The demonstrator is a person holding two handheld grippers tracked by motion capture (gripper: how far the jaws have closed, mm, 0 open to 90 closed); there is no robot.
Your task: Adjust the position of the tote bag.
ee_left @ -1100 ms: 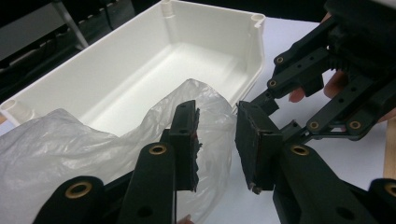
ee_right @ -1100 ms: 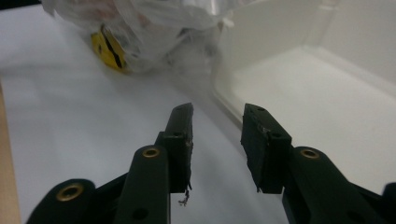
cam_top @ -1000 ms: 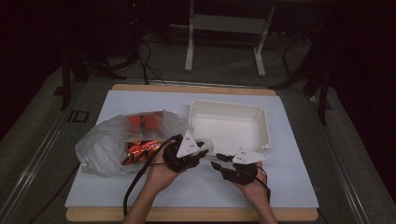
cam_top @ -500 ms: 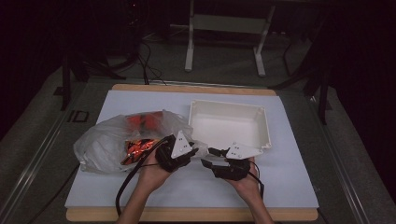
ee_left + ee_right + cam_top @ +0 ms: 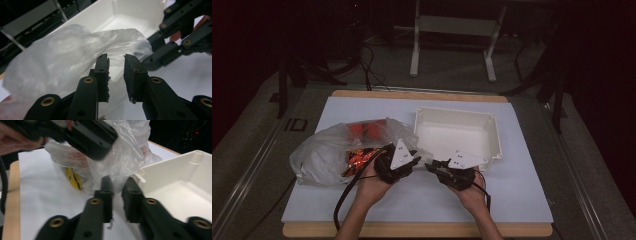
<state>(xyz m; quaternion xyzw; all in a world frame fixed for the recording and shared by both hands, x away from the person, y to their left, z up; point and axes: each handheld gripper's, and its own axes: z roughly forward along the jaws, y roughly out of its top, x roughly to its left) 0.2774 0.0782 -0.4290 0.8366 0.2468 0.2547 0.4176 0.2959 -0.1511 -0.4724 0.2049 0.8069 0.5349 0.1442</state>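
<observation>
From your seat, start near: your left gripper [image 5: 408, 161] sits just ahead of your left hand [image 5: 373, 184], at about 11 o'clock from you, and your right gripper [image 5: 435, 167] lies just beside it at about 1 o'clock, ahead of your right hand [image 5: 472, 192]. The two tips nearly meet over the white mat [image 5: 512, 200].

In the left gripper view the jaws stand a little apart, with a fold of the clear plastic bag [image 5: 62, 62] lying behind and partly between them; you cannot tell from here whether any film is actually caught. In the right gripper view the right jaws are likewise parted by a narrow gap, aimed at the bag's gathered mouth [image 5: 120, 160], with no film plainly pinched.

The bag [image 5: 324, 152] itself lies at 10 o'clock, slumped on the mat, with red and orange snack packets [image 5: 359, 157] showing through it; a yellow packet [image 5: 73, 178] peeks out low in the right gripper view. Farther on, at 1 o'clock, the empty white tray [image 5: 457, 132] waits, its near corner touching or almost touching the bag's mouth.

You look to be at the bag-opening step. Next, close each gripper on an opposite lip of the mouth, then draw them apart gently so the thin film doesn't tear or slip.
</observation>
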